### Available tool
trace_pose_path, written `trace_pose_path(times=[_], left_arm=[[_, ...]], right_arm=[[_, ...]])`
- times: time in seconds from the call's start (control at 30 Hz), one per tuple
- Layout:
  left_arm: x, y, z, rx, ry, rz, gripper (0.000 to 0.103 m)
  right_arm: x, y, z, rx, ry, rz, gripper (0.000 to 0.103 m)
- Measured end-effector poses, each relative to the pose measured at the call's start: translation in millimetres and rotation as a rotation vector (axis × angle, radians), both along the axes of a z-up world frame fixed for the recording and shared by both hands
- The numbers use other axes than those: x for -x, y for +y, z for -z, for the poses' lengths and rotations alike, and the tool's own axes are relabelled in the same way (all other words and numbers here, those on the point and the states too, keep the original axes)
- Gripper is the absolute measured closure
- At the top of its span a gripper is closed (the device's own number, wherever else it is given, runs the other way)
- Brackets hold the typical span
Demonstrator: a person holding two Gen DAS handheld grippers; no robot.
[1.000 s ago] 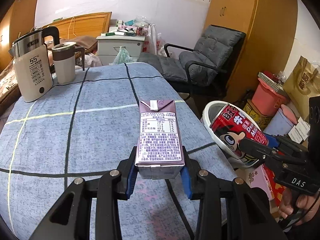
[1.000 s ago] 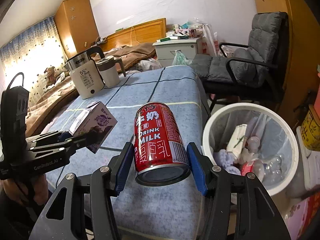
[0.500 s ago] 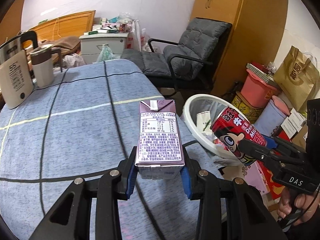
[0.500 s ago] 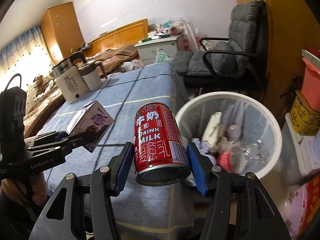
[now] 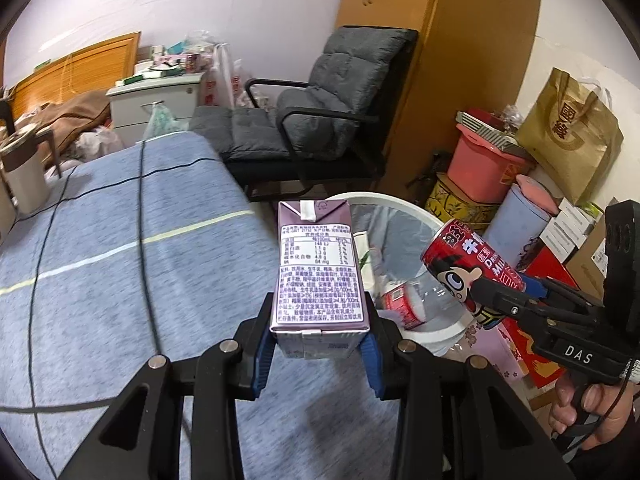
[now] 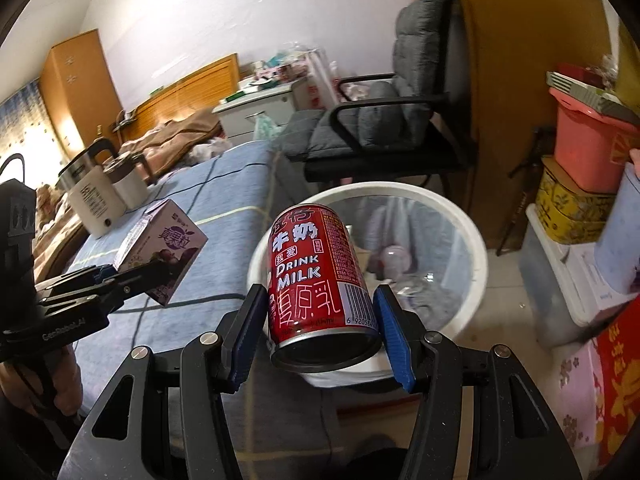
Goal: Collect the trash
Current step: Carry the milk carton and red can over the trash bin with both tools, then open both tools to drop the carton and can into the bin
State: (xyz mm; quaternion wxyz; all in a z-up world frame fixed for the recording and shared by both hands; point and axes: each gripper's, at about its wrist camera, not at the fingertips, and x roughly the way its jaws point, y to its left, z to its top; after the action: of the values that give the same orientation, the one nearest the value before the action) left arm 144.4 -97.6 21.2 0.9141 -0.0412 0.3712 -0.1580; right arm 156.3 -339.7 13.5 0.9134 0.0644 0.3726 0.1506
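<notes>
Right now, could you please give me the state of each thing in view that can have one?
Left gripper: jaws shut on the purple carton.
Purple carton: held off the bed, sealed.
Right gripper: jaws shut on the red can.
Red can: held, tilted, near the bin.
White bin: open, lined, partly filled.
Kettle: upright, lid shut.

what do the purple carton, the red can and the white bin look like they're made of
Purple carton: coated paperboard, by its folded top flaps and matte printed faces. Red can: thin metal, likely; glossy print, dark rimmed end. White bin: probably plastic, smooth moulded rim, with a thin clear liner inside.
</notes>
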Motion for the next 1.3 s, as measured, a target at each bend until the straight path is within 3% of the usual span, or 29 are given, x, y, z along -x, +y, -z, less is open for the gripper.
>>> trace_pose_path(times=[0.57,1.13,1.3], left_arm=[[-38,-49,15,-0.012,0.036,0.104,0.063],[-63,-62,35,-0.012,0.082,0.13,0.063],[-65,-60,37,0.002,0.092,0.123,0.055]], right_arm=[[-30,-26,13,0.011,0.021,0.071,0.047],[-57,-29,25,0.029,0.051,0.078,0.047],[-61,-28,27,0.024,0.055,0.087,0.047]])
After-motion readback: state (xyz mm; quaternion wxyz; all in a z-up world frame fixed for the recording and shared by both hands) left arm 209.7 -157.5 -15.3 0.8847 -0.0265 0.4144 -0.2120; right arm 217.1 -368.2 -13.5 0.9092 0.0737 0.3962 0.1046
